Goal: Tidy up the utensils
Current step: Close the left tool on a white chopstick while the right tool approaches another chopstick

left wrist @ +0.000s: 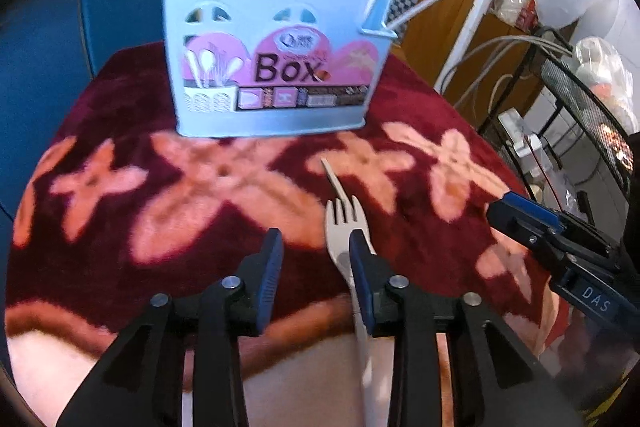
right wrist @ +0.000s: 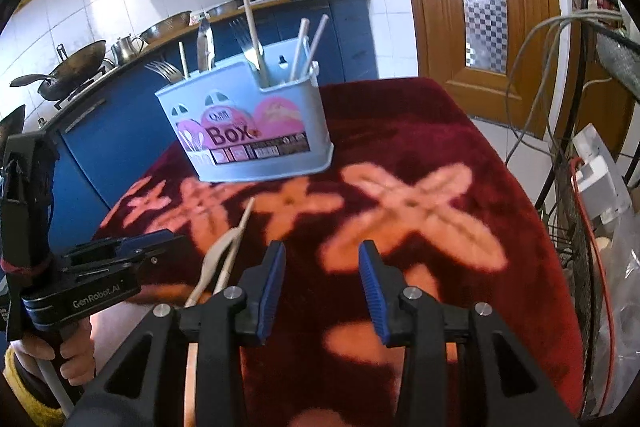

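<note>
While both tools [left wrist: 316,259] [right wrist: 322,267] hang released, fork [left wrist: 340,227] and chopstick [left wrist: 334,179] lie before the utensil box [left wrist: 272,67].

1. I saw a dark red table cover [left wrist: 280,259] patterned with salmon-pink cross-shaped flowers.
2. The utensil box [left wrist: 272,67] was pale blue, its label pink with dark lettering.
3. The fork [left wrist: 340,227] I saw was beige.
4. Both the left gripper [left wrist: 316,267] and right gripper [right wrist: 322,275] were black with blue ribbed pads.
5. The cabinets [right wrist: 352,35] behind were dark blue.
</note>
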The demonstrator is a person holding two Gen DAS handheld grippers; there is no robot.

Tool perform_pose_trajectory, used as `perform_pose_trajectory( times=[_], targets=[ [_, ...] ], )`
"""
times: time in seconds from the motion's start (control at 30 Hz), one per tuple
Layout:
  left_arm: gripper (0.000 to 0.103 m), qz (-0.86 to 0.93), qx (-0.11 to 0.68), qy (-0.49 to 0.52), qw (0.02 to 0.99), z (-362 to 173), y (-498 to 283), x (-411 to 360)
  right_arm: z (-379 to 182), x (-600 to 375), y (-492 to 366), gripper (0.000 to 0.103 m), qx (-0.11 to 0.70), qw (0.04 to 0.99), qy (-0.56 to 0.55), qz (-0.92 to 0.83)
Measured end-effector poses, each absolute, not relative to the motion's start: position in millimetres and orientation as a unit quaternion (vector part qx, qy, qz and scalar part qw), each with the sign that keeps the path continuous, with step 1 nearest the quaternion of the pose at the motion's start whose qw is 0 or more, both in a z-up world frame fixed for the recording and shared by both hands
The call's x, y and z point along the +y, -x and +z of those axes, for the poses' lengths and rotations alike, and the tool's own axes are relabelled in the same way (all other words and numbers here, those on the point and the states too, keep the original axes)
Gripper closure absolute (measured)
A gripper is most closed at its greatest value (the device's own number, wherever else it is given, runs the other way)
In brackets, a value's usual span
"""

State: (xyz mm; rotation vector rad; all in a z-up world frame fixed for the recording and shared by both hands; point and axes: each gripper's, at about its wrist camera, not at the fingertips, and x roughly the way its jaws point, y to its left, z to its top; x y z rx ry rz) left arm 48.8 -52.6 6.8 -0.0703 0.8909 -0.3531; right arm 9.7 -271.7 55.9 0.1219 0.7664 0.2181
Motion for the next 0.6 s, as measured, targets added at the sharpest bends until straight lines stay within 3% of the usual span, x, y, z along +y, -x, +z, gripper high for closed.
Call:
perform_pose_trajectory(
  times=[0.43, 0.5, 0.6],
  targets=[
    [0.068, -0.197, 0.47, 0.078, 0.857, -12, -73, -63, 43, -282, -12, 0.062, 0.383, 0.913, -0.082, 0.11],
    [0.075, -0.202, 0.472, 0.082, 0.854, -13, -75, -65, 41, -283, -12, 0.062, 0.385, 0.912, -0.086, 0.11],
    [0.092, -0.22, 0.473, 0.093, 0.848, -13, -75, -66, 39, -284, -12, 0.062, 0.387, 0.911, -0.089, 0.109]
  ],
)
